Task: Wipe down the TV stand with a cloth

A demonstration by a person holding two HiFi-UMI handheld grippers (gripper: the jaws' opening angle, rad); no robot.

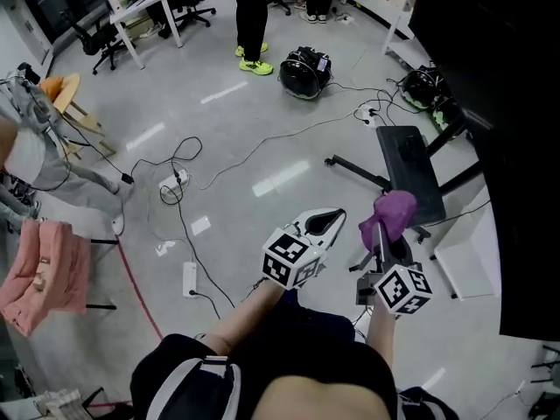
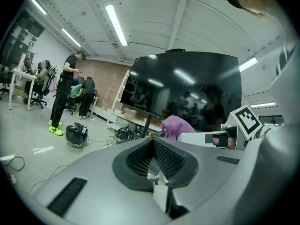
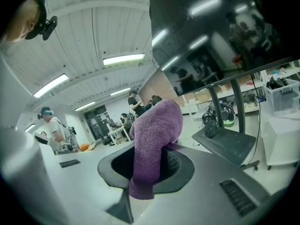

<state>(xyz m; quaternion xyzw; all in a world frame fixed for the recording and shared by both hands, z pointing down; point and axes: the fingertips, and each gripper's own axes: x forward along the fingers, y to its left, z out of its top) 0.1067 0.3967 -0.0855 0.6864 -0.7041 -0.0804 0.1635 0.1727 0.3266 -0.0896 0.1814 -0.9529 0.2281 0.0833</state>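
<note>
My right gripper [image 1: 380,237] is shut on a purple cloth [image 1: 391,210], which bunches up over its jaws and hides their tips. In the right gripper view the cloth [image 3: 154,135] fills the gap of that gripper [image 3: 150,150]. Just beyond it lies the TV stand's dark base plate [image 1: 409,169] [image 3: 229,144], with its posts rising to the black TV [image 1: 499,103] [image 3: 220,27]. My left gripper [image 1: 335,215] [image 2: 152,144] is held beside the right one, jaws shut with nothing in them. From the left gripper view the cloth [image 2: 177,125] shows in front of the TV [image 2: 187,88].
Cables and power strips [image 1: 175,182] [image 1: 190,278] trail over the grey floor to the left. A black helmet-like object [image 1: 304,71] lies ahead, with a standing person [image 1: 249,16] behind it. A low white unit [image 1: 468,252] sits right of the base. Pink fabric [image 1: 39,274] hangs far left.
</note>
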